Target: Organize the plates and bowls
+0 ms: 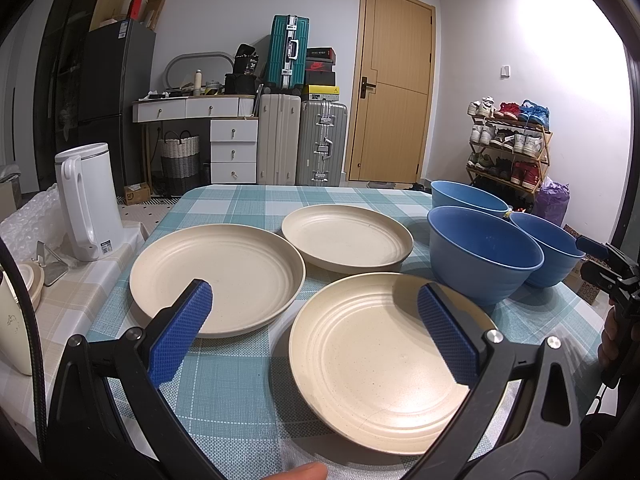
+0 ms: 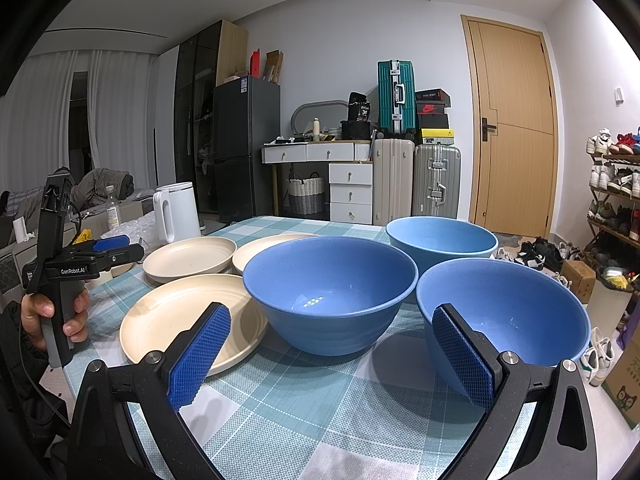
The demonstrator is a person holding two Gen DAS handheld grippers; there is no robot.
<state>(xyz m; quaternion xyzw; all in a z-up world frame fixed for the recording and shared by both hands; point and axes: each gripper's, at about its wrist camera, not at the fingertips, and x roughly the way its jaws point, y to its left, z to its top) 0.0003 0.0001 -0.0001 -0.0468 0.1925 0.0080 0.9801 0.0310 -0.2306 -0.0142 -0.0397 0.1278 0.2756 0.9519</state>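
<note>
**Three plates, three bowls laid out; both tools wide and empty**

The table (image 1: 240, 380) carried a woven-look cloth in a teal, white and grey check. Three round cream plates of matte, faintly speckled material, each with concentric ridges inside the rim, lay flat on it: the near plate (image 1: 384, 364), the left plate (image 1: 216, 276) and the far plate (image 1: 347, 237). None touched another.

Right of the plates stood three deep round blue bowls, smooth-walled and matte: the middle bowl (image 2: 330, 292), the far bowl (image 2: 442, 238) and the right bowl (image 2: 506, 316). They sat close together; contact could not be judged.

The left tool (image 1: 316, 320), black frame with blue knurled rubber pads (image 1: 180, 332), hovered over the near plate, spread wide, gripping nothing. The right tool (image 2: 332, 356), same build, was also spread wide and empty, its right pad (image 2: 462, 358) in front of the right bowl.

A tall white smooth plastic kettle (image 1: 90, 200) stood on a beige-checked surface to the left.
</note>
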